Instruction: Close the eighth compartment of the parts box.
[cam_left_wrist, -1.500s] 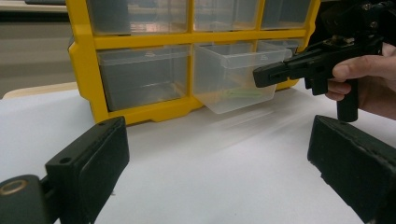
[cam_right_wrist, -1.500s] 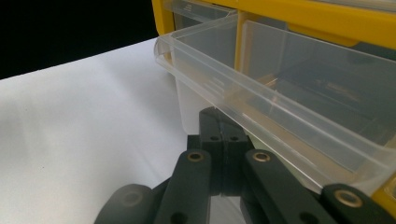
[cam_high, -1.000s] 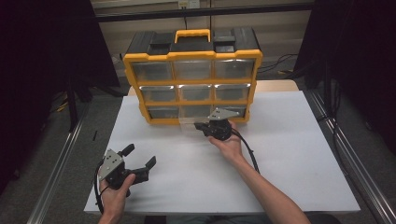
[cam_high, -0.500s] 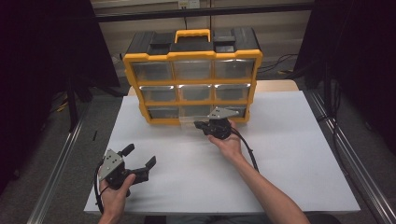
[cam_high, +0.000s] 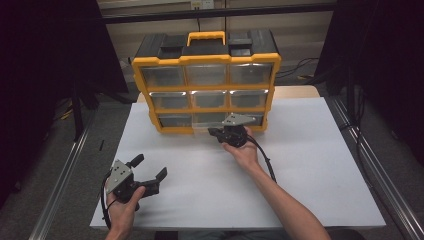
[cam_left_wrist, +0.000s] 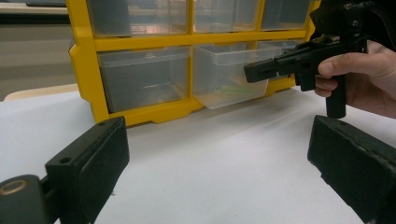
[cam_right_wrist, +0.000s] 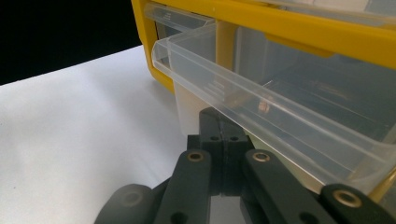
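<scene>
Nothing has shifted since the earlier frame: both hands sit exactly where they were. In the high view, the right hand-held gripper (cam_high: 226, 133) is at the middle of the frame, pressed up against the bottom row of the yellow organiser (cam_high: 205, 60), which stands in the upper centre on the white desk (cam_high: 310, 165). Its jaws are clenched tight together just under the front lip of the clear drawer (cam_right_wrist: 261, 116), the middle one of that bottom row, and this drawer sticks out a little from the yellow frame; whether the jaws pinch any part of it I cannot tell. In the left gripper view the same drawer (cam_left_wrist: 229, 74) juts forward at upper centre, something greenish lying inside it. The left hand-held gripper (cam_high: 147, 170) waits in the lower left of the high view, well apart from the organiser, its 2 jaws spread wide and released, gripping nothing.
</scene>
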